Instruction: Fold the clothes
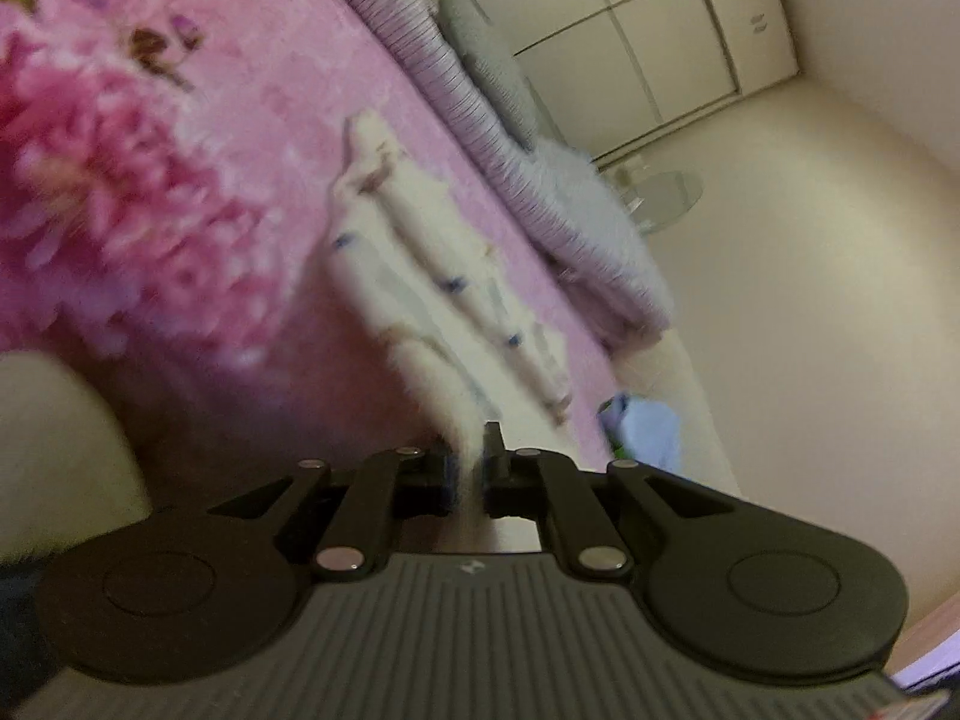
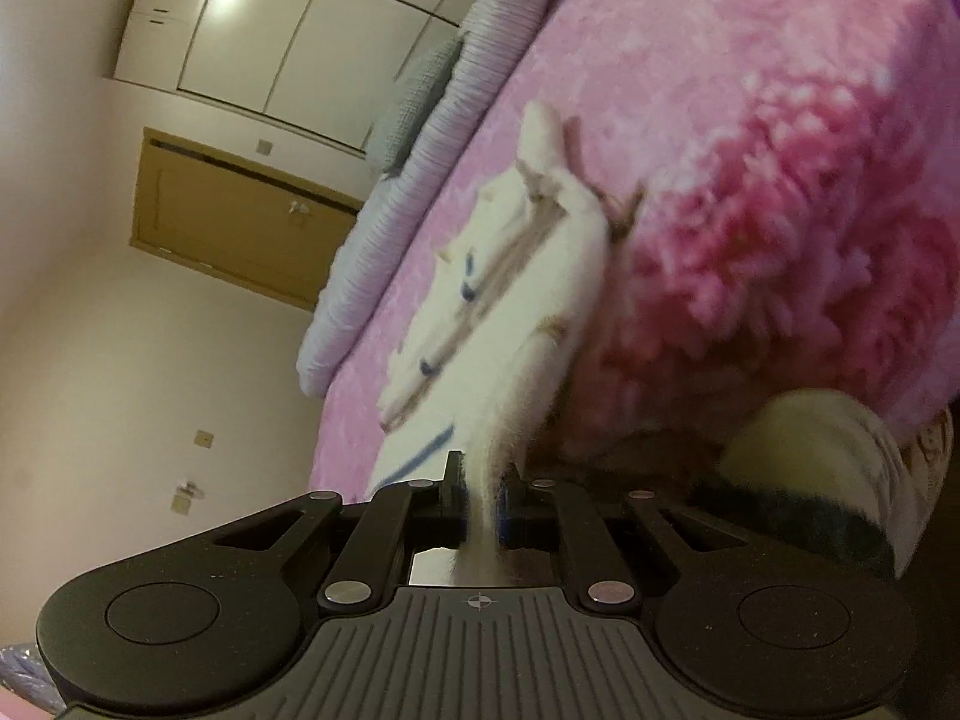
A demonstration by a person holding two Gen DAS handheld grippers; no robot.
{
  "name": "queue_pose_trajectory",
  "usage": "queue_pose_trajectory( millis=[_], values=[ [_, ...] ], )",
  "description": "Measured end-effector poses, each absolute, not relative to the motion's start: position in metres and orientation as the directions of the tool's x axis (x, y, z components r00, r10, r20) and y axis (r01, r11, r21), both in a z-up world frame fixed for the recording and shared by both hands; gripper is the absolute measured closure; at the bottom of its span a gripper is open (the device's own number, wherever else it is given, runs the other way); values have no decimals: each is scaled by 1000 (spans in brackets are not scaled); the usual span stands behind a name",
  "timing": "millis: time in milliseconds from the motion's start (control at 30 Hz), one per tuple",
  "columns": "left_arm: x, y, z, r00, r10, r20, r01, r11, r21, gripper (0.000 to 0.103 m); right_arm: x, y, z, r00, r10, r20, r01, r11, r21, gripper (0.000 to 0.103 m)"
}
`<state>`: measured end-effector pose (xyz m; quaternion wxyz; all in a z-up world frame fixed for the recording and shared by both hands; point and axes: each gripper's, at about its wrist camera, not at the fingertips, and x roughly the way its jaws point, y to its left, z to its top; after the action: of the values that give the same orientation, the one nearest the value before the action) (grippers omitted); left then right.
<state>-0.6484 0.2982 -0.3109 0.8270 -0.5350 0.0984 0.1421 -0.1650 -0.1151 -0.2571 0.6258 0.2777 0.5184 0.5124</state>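
Garment [image 1: 432, 276] on pink blanket [image 1: 180, 192], near pillows [image 1: 456, 78]

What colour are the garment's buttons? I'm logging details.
Dark blue, on the white garment; clearest in the right wrist view.

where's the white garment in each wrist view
Left wrist: the white garment runs from the centre down to the shut left gripper, which pinches its near edge.
Right wrist: the garment runs from the centre down into the shut right gripper.
Shared landmark: the pink floral blanket beneath it, on the left in the left view and on the right in the right view.
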Motion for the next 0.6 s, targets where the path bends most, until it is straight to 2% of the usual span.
queue_pose_trajectory(
  millis=[233,333,400,433,467,500,533,567,600],
  values=[
    [-573,396,-283,964,122,-238,-267,434,-860,97,-86,-27,-206,-66,962,-265,-493,199,847,95],
    [-521,452,-292,949,144,-281,-315,418,-852,94,-39,34,-206,-39,962,-272,-480,220,849,94],
    [-492,484,-306,926,168,-338,-378,392,-839,93,-4,76,-223,-12,949,-314,-415,281,865,94],
    [-483,496,-313,910,189,-368,-413,378,-828,92,13,96,-233,-7,939,-343,-381,314,870,89],
    [-478,506,-318,892,218,-396,-451,364,-815,90,21,105,-238,6,928,-372,-372,348,860,73],
    [-475,515,-322,879,236,-414,-474,352,-807,90,29,114,-244,19,916,-402,-364,381,850,63],
    [-475,521,-326,873,245,-422,-485,346,-803,89,38,123,-250,32,902,-431,-354,413,839,47],
    [-478,525,-329,867,254,-428,-495,341,-799,85,46,132,-255,44,887,-459,-345,445,827,42],
    [-481,529,-331,861,262,-435,-504,337,-795,82,49,131,-256,41,892,-451,-365,433,824,41]
  ],
)
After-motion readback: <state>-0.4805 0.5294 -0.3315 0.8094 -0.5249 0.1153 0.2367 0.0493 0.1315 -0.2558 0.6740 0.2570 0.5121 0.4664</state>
